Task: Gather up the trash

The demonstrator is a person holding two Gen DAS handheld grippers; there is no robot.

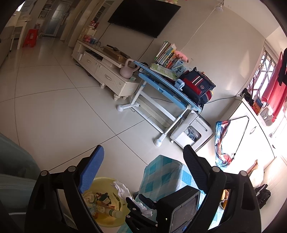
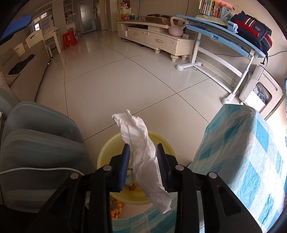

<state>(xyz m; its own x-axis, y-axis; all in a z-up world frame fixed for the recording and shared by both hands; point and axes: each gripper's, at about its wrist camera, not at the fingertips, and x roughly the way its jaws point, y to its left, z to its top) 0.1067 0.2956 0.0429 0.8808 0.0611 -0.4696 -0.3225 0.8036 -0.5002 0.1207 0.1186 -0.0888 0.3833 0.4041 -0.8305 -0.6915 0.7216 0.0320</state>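
Right claw (image 2: 143,165), half-open, loosely touched tissue (image 2: 141,154) above basin (image 2: 105,148) at six o'clock; I should have opened wider.

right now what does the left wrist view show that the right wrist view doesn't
Only the left wrist view shows the black wall-mounted television, red clothes hanging at the window, and the plastic bottle lying in the basin. Only the right wrist view shows the grey-green cushioned armchair and red plastic stool. Both show the yellow plastic basin, crumpled white tissue and blue study desk.
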